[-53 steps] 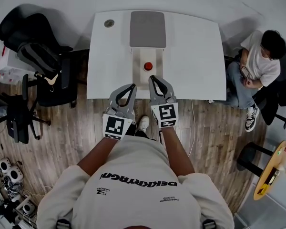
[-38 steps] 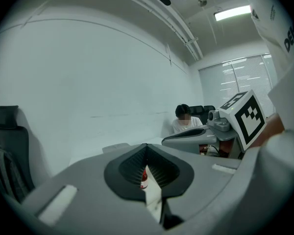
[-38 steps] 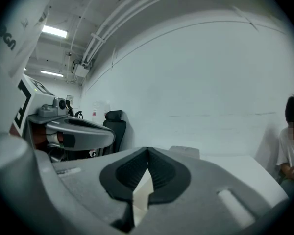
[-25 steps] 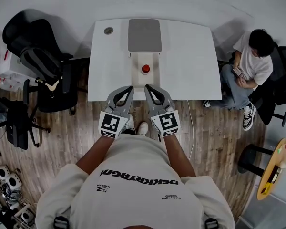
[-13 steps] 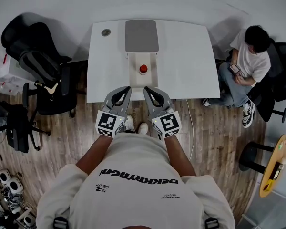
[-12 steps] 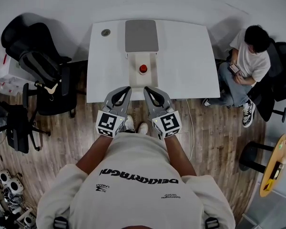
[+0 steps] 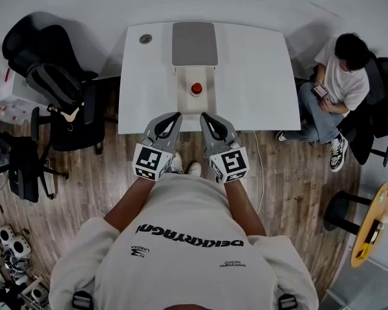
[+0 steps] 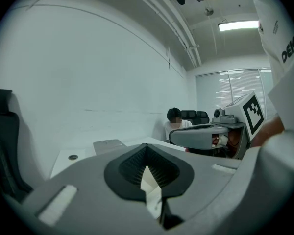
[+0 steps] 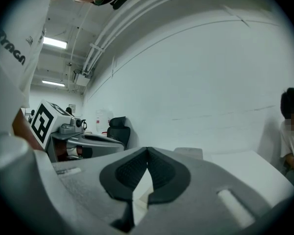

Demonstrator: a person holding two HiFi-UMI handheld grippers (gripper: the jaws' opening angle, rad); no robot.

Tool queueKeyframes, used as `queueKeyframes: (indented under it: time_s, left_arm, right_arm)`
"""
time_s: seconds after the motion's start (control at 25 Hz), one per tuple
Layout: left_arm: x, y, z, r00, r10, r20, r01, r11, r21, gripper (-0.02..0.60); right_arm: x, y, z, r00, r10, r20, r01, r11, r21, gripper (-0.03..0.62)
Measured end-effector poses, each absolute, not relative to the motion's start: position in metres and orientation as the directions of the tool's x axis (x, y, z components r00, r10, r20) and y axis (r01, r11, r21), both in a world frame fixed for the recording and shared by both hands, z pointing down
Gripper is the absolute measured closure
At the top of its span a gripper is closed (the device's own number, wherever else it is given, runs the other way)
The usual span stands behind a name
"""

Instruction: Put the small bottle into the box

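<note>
The small bottle [image 7: 196, 88], with a red top, stands on a white oblong box part [image 7: 195, 102] at the middle of the white table [image 7: 258, 76]. A grey flat panel [image 7: 194, 44] lies just behind it. My left gripper [image 7: 178, 116] and right gripper [image 7: 204, 116] hover side by side over the table's near edge, short of the bottle. Both are shut with nothing between the jaws. In the left gripper view the left gripper [image 8: 146, 148] has its tips touching; the right gripper [image 9: 147, 152] shows the same in its own view.
A person [image 7: 339, 76] sits at the table's right end. Black office chairs [image 7: 52, 63] stand at the left. A small round disc [image 7: 145, 39] lies on the table's far left corner. A round yellow side table [image 7: 368, 228] is at the lower right.
Both grippers stay shut in front of the table and have drifted slightly toward me. The bottle has not moved on the table.
</note>
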State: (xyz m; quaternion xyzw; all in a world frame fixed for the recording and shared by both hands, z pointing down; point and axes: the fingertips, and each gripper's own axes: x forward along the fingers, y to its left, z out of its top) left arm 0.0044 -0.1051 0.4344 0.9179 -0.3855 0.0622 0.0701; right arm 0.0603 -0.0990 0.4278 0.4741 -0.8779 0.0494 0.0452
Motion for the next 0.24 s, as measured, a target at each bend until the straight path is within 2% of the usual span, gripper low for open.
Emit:
queueKeyframes:
  time_s: [0.24]
  left_arm:
    - [0.002,-0.1083,0.4356,0.674,-0.717,0.179,-0.735,-0.676,0.061,0.575]
  right_arm:
    - [0.064,-0.1001,0.4286,-0.537,-0.834,0.126,-0.843,0.534,-0.061,0.599]
